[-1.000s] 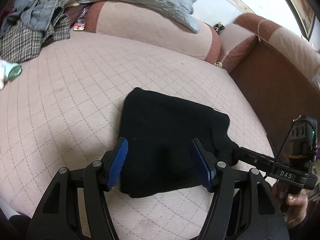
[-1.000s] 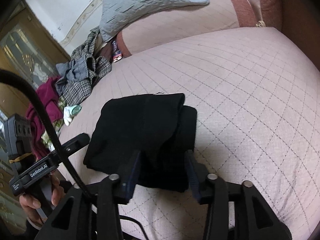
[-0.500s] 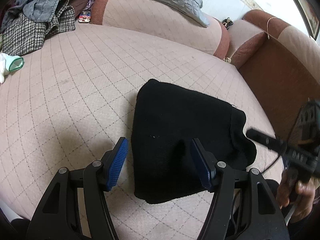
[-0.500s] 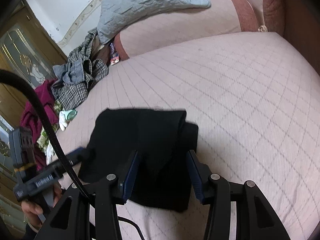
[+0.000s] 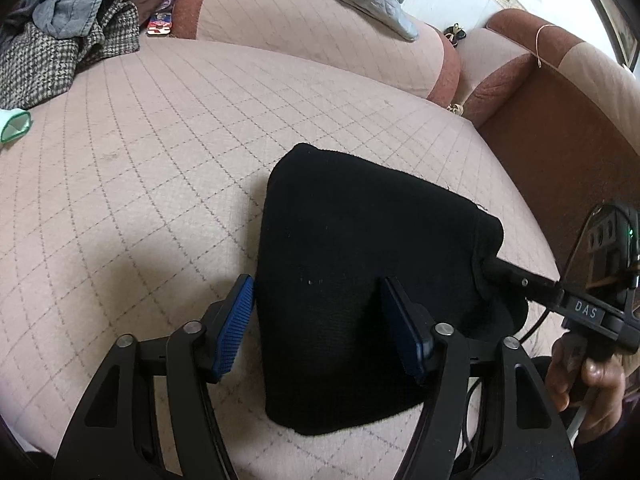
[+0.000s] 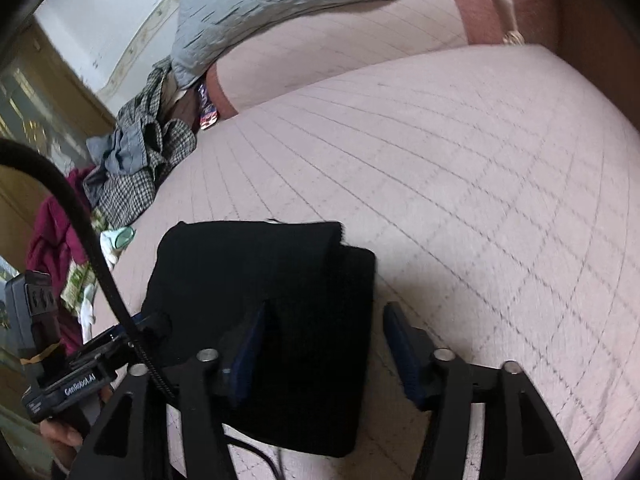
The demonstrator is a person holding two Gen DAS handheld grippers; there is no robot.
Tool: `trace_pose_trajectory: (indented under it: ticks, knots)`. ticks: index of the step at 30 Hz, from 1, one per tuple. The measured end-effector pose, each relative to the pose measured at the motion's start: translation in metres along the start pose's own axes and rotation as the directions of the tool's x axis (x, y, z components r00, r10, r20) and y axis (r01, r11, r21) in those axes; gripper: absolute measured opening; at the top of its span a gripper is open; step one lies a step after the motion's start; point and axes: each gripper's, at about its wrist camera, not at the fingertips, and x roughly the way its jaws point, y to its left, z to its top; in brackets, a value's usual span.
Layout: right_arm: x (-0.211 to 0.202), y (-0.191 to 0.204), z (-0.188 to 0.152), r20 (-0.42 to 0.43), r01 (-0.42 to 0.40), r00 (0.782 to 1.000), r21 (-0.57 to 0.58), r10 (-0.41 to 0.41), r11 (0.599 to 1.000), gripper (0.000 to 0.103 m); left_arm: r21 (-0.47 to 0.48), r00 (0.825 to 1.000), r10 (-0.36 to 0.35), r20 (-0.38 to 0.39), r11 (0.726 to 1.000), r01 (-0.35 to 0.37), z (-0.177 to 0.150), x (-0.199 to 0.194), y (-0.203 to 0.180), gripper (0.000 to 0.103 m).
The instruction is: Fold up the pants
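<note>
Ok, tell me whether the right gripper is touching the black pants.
Touching. In the left wrist view, one of the right gripper's fingers pokes into the edge of the black pants, and the fabric bunches around its tip.

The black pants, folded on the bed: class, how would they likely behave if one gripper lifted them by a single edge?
The pants would probably sag and unfold, since they are soft stacked layers with rounded edges. They likely slide rather than roll: they lie flat on the quilted bed. They look light, barely denting it.
</note>
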Motion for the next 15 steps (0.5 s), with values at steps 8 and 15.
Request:
trace_pose_trajectory:
  ticks: [8, 15]
  knots:
    - [0.011, -0.018, -0.005, -0.023, -0.173, 0.984, 0.117, 0.177, 0.978, 0.062, -0.057, 0.997, -0.075, -0.031, 0.996, 0.074, 0.004, 0.017, 0.007, 0.078]
    - [0.016, -0.018, -0.008, -0.009, -0.234, 0.972, 0.118, 0.237, 0.965, 0.063, -0.029, 0.997, -0.082, 0.000, 0.996, 0.081, 0.002, 0.021, 0.004, 0.081]
